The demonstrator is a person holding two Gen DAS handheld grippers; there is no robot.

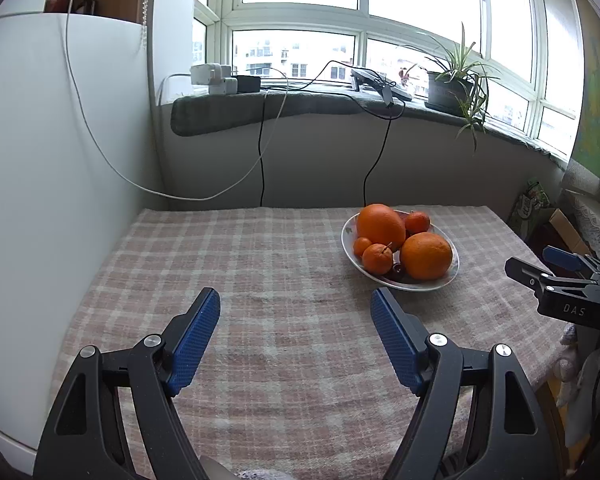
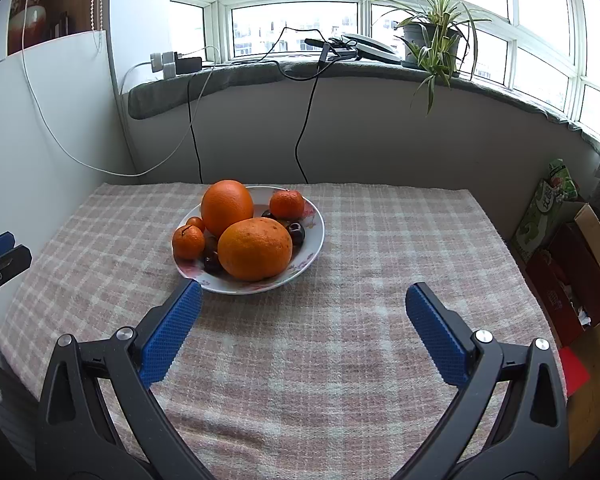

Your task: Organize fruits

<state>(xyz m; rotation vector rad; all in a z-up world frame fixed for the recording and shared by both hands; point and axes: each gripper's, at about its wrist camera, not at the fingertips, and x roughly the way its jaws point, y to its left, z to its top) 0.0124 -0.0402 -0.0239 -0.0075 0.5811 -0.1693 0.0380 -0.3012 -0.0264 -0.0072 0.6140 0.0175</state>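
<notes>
A white flowered plate [image 2: 314, 236] stands on the checked tablecloth [image 2: 340, 340]; it also shows in the left wrist view [image 1: 454, 276]. It holds two big oranges [image 2: 255, 249] [image 2: 227, 205], three small mandarins [image 2: 188, 242] and several dark cherries [image 2: 297, 233]. My left gripper [image 1: 296, 300] is open and empty above the cloth, left of and nearer than the plate. My right gripper [image 2: 302, 294] is open and empty, its left fingertip just in front of the plate's near rim. The right gripper also shows at the right edge of the left wrist view [image 1: 540, 264].
A white panel [image 1: 60, 160] walls the table's left side. A windowsill [image 2: 300, 72] behind holds chargers, cables and a potted plant [image 2: 432, 36]. Cables hang down to the table's far edge. Boxes and bags [image 2: 560, 260] stand on the floor at the right.
</notes>
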